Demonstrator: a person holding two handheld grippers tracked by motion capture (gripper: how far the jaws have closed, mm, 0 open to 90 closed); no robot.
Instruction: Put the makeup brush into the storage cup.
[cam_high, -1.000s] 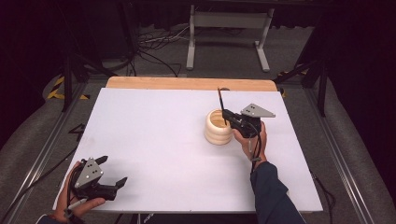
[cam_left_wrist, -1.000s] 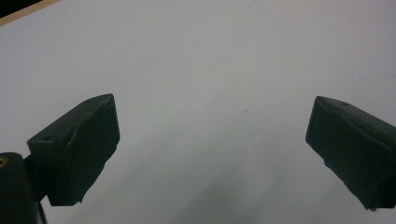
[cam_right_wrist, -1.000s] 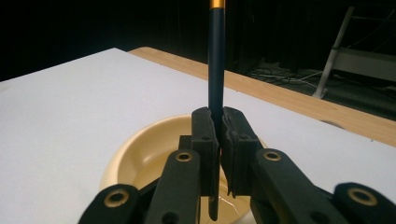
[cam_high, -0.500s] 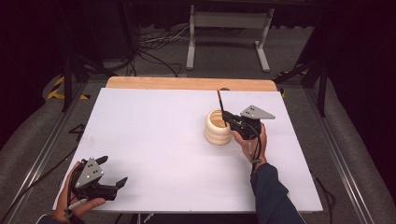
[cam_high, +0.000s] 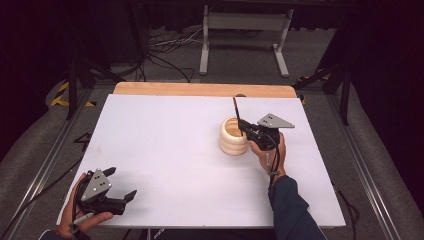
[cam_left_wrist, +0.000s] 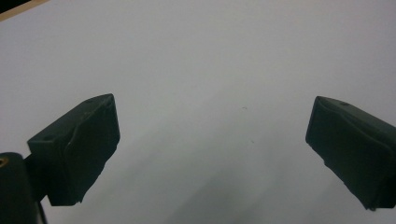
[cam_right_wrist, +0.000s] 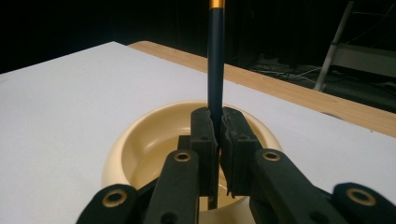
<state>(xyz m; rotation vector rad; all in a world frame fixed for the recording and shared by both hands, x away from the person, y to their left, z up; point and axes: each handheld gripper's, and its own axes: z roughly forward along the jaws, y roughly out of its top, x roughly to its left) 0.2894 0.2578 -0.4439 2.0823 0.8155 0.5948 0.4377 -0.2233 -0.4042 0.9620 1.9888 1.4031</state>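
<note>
Resting near the desk's front left corner, left tongs (cam_high: 121, 191) are spread, nothing between them. Right tongs (cam_right_wrist: 218, 140) pinch a slim black stick with an orange band (cam_right_wrist: 215, 60), upright, lower end inside the cream ribbed round pot (cam_high: 233, 136) right of centre on the white desk (cam_high: 165, 145). My read: keep the stick vertical, lower clear of the rim, release only once seated. No readable brands or labels.

A slim black stick (cam_right_wrist: 215, 60) with an orange-gold band near its top stands almost upright, pinched low on its shaft, its lower end dipping into a cream ribbed pot (cam_high: 232, 136). The pot sits upright, right of the bench's middle, seemingly empty inside.
</note>
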